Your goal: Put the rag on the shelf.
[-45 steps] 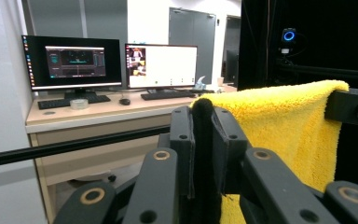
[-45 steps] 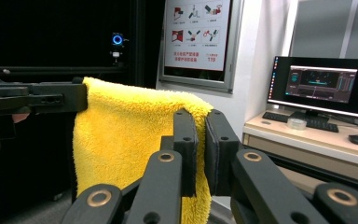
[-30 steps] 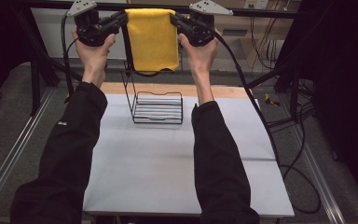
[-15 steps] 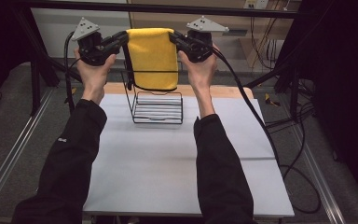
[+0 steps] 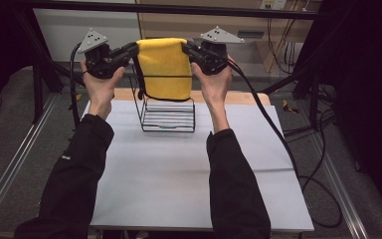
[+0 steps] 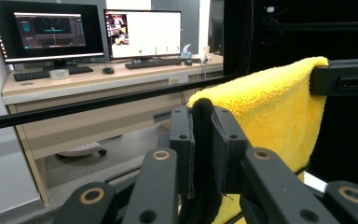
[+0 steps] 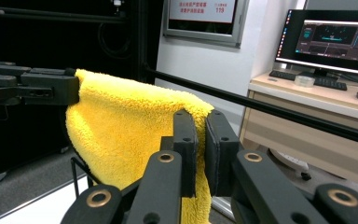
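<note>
A yellow towel (image 5: pixel 164 67) hangs in the air above the wire rack (image 5: pixel 168 112), which stands on the white table (image 5: pixel 179 174). The left gripper (image 5: pixel 135 47) pinches the towel's top left corner tight, and the right gripper (image 5: pixel 185 47) pinches its top right corner tight. From up high, you can see both arms, the rack and the table under the towel. The left gripper view shows 2 screens (image 6: pixel 93 30) on a desk behind the towel. The right gripper view shows 1 screen (image 7: pixel 332 39) there.
</note>
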The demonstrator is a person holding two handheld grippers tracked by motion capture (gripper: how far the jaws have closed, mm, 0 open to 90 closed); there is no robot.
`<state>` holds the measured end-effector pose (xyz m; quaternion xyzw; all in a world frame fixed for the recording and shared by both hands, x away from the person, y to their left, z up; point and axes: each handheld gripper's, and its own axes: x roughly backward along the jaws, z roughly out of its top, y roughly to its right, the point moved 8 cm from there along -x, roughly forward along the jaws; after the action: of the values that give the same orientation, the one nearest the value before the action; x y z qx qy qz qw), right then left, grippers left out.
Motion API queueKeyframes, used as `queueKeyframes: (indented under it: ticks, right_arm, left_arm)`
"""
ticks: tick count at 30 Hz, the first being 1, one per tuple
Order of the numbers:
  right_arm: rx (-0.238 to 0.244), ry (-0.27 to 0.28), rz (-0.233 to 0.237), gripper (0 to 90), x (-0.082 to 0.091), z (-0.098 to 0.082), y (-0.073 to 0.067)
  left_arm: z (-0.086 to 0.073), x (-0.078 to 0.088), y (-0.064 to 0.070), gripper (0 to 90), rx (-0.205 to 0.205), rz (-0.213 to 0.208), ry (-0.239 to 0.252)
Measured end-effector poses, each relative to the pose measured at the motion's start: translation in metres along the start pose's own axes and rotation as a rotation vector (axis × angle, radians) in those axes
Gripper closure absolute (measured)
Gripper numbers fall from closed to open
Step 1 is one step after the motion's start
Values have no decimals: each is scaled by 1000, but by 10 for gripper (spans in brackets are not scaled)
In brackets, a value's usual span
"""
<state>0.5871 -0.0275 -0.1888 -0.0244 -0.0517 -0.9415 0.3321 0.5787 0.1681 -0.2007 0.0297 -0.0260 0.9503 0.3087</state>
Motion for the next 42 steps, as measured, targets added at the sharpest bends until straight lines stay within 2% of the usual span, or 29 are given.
queueKeyframes:
  ticks: [8,11,15,18,23,25,32,37,42]
  right_arm:
    - [11,-14,9,842,4,-8,-6]
    - [16,-24,12,841,7,-9,-9]
    - [21,-49,26,840,10,-12,-13]
    - [23,-69,32,838,12,-14,-15]
    - [30,-98,43,836,17,-17,-19]
    - [38,-113,47,835,20,-19,-22]
    - [9,-143,76,832,26,-35,-26]
    - [3,-155,94,830,29,-46,-29]
    - [14,-168,115,825,32,-56,-33]
  left_arm:
    - [-6,4,2,795,-3,-5,-2]
    - [-10,8,4,793,21,-17,-20]
    - [-15,10,6,792,23,-14,-50]
    - [-18,12,8,791,24,-18,-54]
    - [-21,16,12,789,6,-24,-71]
    - [-24,18,15,787,-13,-29,-86]
    - [-36,25,24,779,-49,-31,-140]
    - [-44,27,27,774,-29,-32,-152]
    - [-57,32,29,766,-12,-31,-195]
